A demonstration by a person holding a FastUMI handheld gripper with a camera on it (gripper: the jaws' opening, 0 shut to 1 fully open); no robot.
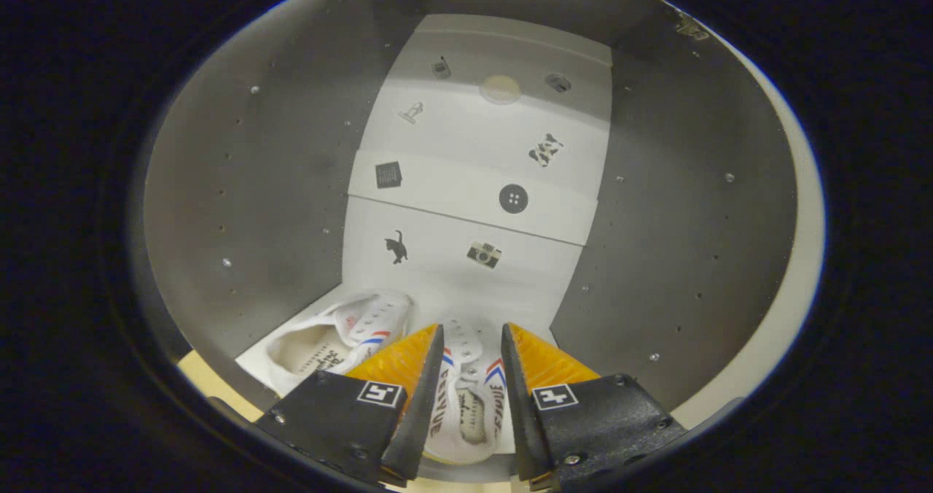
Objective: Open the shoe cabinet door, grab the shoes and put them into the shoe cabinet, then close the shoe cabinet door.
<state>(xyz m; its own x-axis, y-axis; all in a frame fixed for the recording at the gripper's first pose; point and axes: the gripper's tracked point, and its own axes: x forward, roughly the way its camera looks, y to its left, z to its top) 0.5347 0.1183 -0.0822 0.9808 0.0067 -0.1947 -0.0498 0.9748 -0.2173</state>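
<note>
- Gripper (471, 332): two black housings with square markers are seen nearest, ending in orange-faced fingers (397, 362) with dark edges; the fingers are set narrowly apart, flanking a shoe; whether both press on it cannot be told.
- Right shoe (470, 398): white low sneaker with red and blue stripes and dark lettering on the sides; it is lying between the fingers on the cabinet floor, toe pointed toward the back panel.
- Left shoe (339, 336): matching white sneaker, lace eyelets visible; it is placed just beside the first, to the left of the fingers.
- Shoe cabinet (248, 208): smooth grey side walls dotted with small shelf-pin holes are seen on both sides; the white floor (255, 362) under the shoes is flat.
- Back panel (474, 187): white, stepped in horizontal bands; small stickers are scattered over it, among them a black cat (396, 246), a camera (484, 254) and a dark button (513, 198).
</note>
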